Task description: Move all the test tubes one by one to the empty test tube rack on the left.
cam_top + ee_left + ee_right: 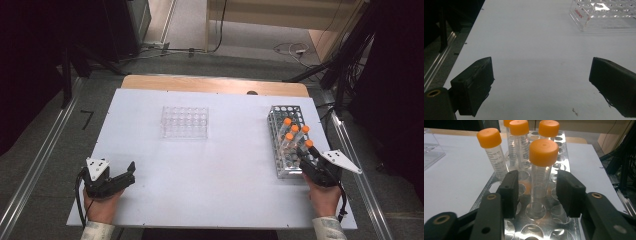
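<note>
Right gripper (537, 192) at rack's (571, 147) near end by board's right edge, jaws straddling nearest orange-capped tube (541, 170), gaps both sides. Left gripper (541, 85) wide open, near-left corner, bare board (536, 37) ahead.

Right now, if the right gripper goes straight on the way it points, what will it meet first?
Probably the nearest orange-capped tube, standing between the right gripper jaws in the metal rack; a gap shows on each side.

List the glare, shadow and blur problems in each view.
High view: dim, dark surround, the white table evenly lit. Left gripper view: glare on the clear plastic rack, a soft shadow between the jaws. Right gripper view: the nearest orange-capped tube is sharp, the metal rack shiny, the background soft.
</note>
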Tool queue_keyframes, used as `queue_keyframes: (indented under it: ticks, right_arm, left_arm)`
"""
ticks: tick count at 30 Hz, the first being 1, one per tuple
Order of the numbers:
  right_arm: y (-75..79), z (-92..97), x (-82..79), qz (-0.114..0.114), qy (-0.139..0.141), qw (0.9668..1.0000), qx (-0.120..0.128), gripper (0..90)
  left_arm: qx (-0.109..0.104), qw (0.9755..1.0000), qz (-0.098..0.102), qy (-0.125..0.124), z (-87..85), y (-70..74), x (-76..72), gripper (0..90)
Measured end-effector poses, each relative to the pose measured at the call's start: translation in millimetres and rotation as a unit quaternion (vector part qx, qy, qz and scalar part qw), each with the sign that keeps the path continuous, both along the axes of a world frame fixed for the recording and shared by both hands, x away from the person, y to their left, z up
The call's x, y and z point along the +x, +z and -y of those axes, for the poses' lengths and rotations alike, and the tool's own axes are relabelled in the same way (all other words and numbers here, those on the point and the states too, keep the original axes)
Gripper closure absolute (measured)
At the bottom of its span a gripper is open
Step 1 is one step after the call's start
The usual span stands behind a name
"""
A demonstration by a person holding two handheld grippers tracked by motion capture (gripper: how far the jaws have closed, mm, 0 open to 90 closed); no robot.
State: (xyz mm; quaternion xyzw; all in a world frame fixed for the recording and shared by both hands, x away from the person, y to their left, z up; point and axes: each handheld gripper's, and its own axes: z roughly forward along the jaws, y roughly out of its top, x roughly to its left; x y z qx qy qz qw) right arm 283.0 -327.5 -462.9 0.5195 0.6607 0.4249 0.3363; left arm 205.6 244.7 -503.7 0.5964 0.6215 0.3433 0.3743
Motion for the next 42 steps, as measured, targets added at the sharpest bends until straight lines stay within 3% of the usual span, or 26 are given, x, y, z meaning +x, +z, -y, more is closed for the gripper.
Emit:
queue_keyframes:
  ticks: [10,38,42]
  right_arm:
    - [-2.9,-3.1,6.7,-0.003,-0.007,1.0,-0.002,70.8]
    - [45.9,0.9,-15.1,0.061,-0.007,0.9979,0.022,71.8]
    - [51.6,-4.6,-23.1,0.061,0.007,0.9978,0.025,71.8]
  left_arm:
    - [0.0,1.0,0.0,-0.003,0.4,-0.2,-0.1,6.5]
    - [-0.002,1.0,0.0,-0.008,1.7,0.1,0.2,6.5]
    - [-0.041,0.999,-0.003,-0.017,3.0,2.8,2.1,6.5]
